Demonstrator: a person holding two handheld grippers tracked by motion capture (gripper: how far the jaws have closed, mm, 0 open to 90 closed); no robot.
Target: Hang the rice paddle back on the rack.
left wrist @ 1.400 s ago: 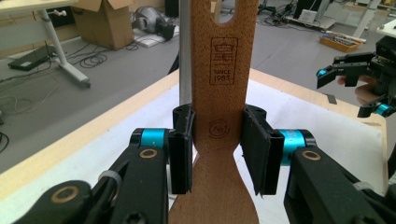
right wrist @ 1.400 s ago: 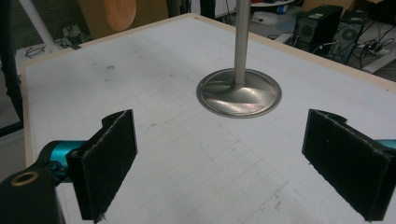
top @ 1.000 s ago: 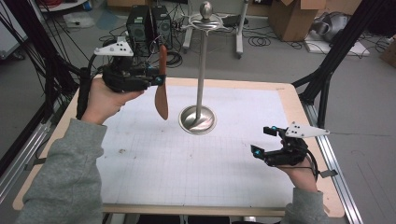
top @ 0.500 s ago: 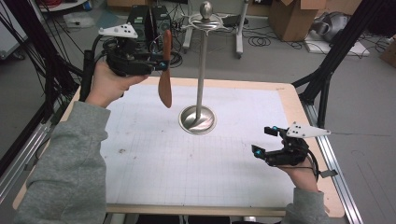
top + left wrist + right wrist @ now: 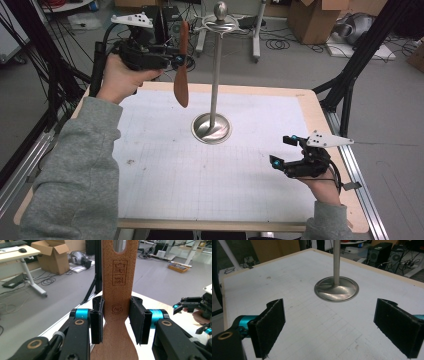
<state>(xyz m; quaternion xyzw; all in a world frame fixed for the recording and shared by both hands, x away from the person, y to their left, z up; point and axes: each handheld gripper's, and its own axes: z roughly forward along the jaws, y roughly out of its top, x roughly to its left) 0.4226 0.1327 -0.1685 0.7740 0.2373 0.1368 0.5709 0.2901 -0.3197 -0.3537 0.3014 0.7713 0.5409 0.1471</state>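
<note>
On the gridded table, apparently only a metal stand.

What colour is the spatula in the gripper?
Light brown wood; the wooden spatula shows best in the left gripper view.

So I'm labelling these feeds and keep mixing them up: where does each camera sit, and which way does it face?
High view: above the person's side, looking forward and down on the table; both forearms, left gripper, right gripper.
Left gripper view: rides the left gripper, its jaws clamping the wooden spatula.
Right gripper view: rides the right gripper, jaws apart, facing the metal stand.
Shared: the stand, high and right gripper views.
</note>
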